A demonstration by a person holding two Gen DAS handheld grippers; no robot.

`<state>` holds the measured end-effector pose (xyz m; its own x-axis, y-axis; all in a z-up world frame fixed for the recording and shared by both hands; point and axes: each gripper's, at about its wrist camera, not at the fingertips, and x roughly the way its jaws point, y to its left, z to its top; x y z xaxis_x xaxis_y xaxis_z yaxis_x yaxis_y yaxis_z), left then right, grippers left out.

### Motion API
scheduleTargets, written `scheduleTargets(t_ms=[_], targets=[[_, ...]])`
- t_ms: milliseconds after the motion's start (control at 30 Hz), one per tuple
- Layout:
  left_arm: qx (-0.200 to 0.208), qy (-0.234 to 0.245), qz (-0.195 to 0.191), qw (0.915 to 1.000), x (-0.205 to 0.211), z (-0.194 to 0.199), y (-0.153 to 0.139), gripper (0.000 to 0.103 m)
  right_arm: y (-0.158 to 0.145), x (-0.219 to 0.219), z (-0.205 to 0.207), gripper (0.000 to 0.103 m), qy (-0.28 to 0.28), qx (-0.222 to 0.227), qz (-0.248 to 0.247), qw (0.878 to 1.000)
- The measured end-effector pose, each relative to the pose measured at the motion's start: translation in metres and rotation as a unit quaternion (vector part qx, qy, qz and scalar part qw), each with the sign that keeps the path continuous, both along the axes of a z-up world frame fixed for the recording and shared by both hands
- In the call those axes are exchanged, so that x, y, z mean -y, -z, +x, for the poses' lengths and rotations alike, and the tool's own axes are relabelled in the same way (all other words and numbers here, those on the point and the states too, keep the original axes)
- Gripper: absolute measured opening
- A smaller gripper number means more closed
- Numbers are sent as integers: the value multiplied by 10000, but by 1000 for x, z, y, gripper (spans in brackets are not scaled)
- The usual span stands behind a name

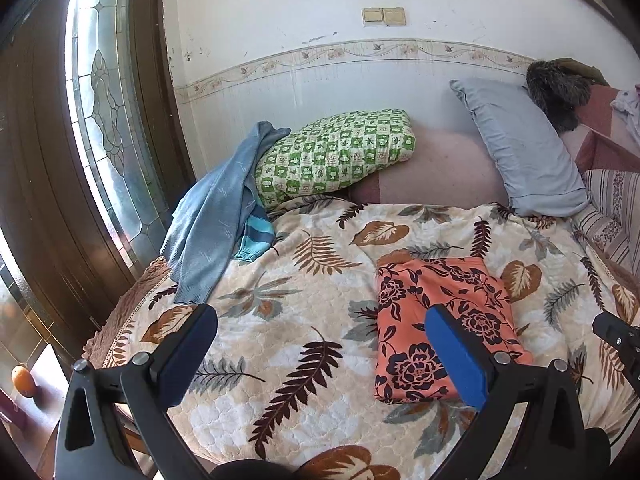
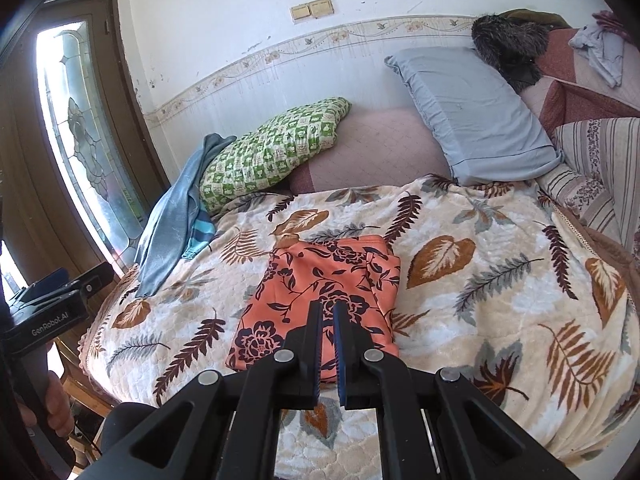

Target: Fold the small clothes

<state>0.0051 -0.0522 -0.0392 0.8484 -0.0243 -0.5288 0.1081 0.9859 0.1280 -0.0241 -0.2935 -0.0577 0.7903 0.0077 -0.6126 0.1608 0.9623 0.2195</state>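
Jaws are seen released on the left gripper (image 1: 320,354) and clenched empty on the right gripper (image 2: 328,344); ahead, the folded floral garment (image 1: 442,330) appears finished, so the blue sweater (image 1: 212,216) would be fetched next.

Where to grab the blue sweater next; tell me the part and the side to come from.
Probably take the blue sweater by its free hem corner lying flat on the blanket, coming from the near side. Its upper part is bunched against the green pillow. The open left gripper is on that side.
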Motion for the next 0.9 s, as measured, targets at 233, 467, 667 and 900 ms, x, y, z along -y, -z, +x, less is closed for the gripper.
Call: scheduleTargets(t_ms=[233,467,667,900], targets=[[53,93,41,9999,2,-3,0,103,4,-15,4,8,-221,-39,-88,9997],[116,380,-33,9992,6,-9,-3,103,11,-27,9,8,-465,-147,-173,9987],[87,675,-329,9971,5,-10,-5,103,15,-33,12,8,-598,-202,-252,9977],[-192,862,-643,9940,7,2,7,103,22,-21,18,8,-492,-277,-129,9983]])
